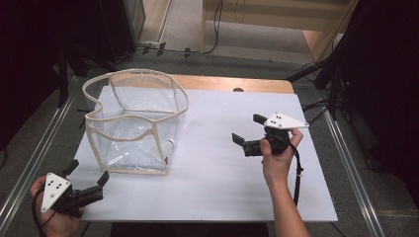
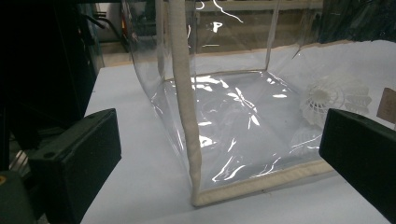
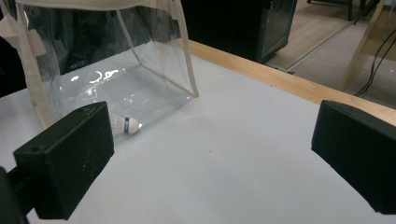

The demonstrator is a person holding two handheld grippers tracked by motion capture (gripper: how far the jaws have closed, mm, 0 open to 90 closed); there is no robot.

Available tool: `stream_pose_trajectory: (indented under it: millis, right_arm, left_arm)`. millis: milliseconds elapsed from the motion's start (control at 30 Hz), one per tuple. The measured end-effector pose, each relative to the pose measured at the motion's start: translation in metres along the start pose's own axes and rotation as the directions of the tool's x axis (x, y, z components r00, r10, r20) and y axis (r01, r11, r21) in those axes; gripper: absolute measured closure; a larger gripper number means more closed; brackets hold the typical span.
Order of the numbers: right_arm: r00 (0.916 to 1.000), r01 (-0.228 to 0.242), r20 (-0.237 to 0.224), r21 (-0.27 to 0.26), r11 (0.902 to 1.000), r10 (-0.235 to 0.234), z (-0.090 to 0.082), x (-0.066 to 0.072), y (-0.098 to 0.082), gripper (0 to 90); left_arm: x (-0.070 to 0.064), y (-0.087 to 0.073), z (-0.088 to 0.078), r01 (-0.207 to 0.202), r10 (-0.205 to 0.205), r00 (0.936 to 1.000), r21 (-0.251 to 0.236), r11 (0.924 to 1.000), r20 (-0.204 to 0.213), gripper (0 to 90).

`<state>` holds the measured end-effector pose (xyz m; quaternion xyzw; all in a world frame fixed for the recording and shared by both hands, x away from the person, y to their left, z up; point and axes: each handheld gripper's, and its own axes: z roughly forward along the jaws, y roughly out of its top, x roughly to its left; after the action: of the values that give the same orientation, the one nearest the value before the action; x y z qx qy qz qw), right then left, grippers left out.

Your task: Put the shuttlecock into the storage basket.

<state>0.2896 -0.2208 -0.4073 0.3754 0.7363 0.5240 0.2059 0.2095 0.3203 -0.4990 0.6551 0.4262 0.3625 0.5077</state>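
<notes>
Resting apart from clear bag, shuttlecock inside; both grippers' fingers spread, empty.

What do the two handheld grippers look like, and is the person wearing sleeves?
Both the left gripper and the right gripper are black, each with two blocky, squared jaws and a pale three-cornered plate on top marked with small dark dots. A black cable trails from each. The person's forearms are bare, with no sleeves in view.
</notes>
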Motion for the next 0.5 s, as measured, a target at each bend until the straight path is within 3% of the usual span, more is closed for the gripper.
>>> stream_pose_trajectory:
  millis: [500]
  right_arm:
    - [0.9991,-0.027,0.032,0.003,0.9996,0.027,-0.02,-0.012,-0.032,0.0]
  left_arm:
    - [-0.001,0.0,0.0,-0.001,0.001,1.0,0.0,1.0,-0.001,0.0]
